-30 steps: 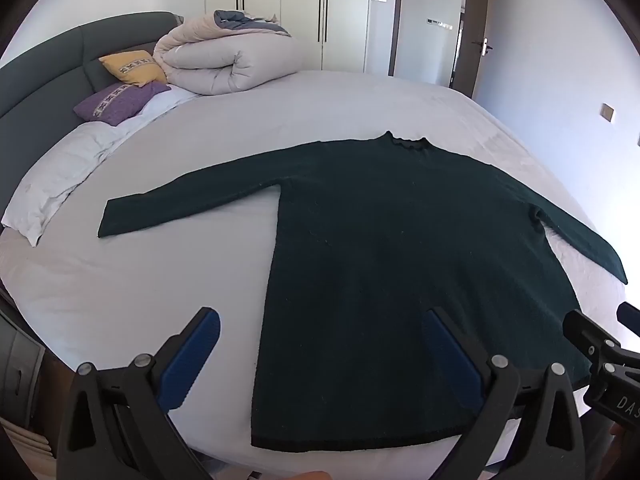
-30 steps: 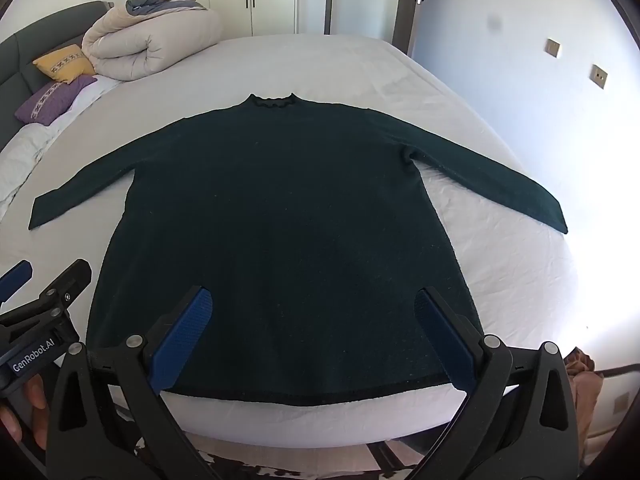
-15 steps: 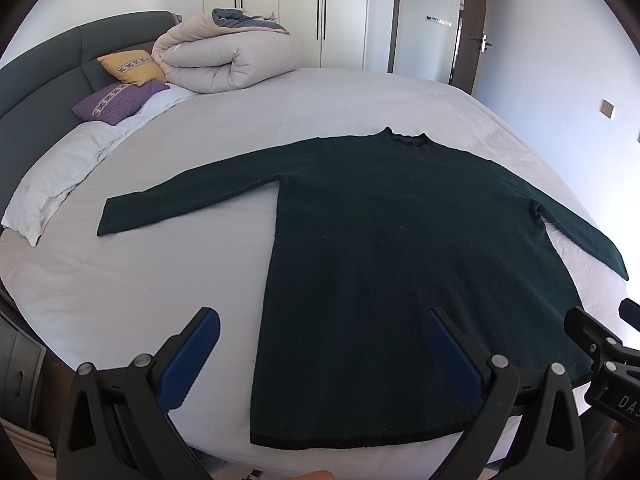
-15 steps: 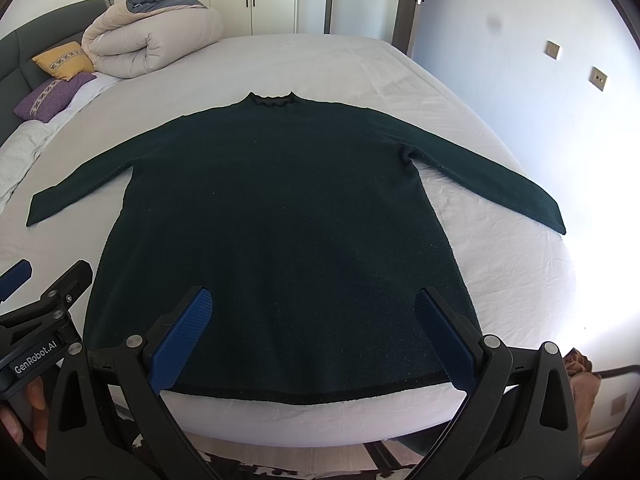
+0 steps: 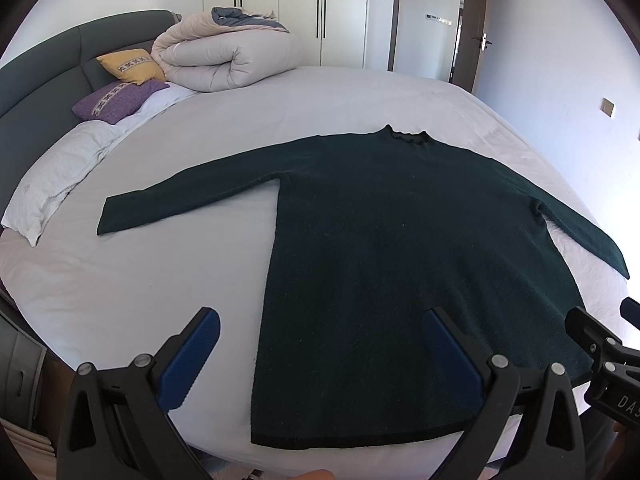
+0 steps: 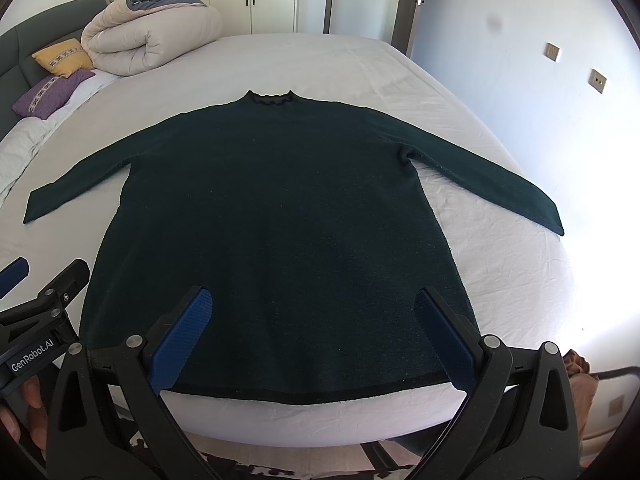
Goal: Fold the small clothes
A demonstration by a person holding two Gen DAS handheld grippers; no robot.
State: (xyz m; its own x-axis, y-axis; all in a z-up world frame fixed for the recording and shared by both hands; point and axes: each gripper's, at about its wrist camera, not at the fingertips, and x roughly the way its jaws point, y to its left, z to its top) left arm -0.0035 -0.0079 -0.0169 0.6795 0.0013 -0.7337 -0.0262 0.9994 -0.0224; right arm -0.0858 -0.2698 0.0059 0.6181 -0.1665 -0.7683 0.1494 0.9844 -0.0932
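A dark green long-sleeved sweater [image 5: 392,248] lies flat on the white bed [image 5: 120,280], collar away from me, both sleeves spread out, hem at the near edge. It also shows in the right wrist view [image 6: 280,216]. My left gripper [image 5: 320,320] is open and empty, held above the hem's left part. My right gripper [image 6: 312,300] is open and empty above the middle of the hem. Each gripper shows at the edge of the other's view, the right one [image 5: 600,344] and the left one [image 6: 44,300].
A rolled duvet [image 5: 228,56] and yellow [image 5: 132,66] and purple [image 5: 120,96] cushions sit at the bed's far left by the dark headboard [image 5: 48,80]. A wall [image 6: 560,80] runs along the right side. Wardrobes [image 5: 300,8] and a door stand behind.
Both grippers have drifted slightly; the sweater sits a touch lower in the left view. The sweater has not moved and both jaws stay open.
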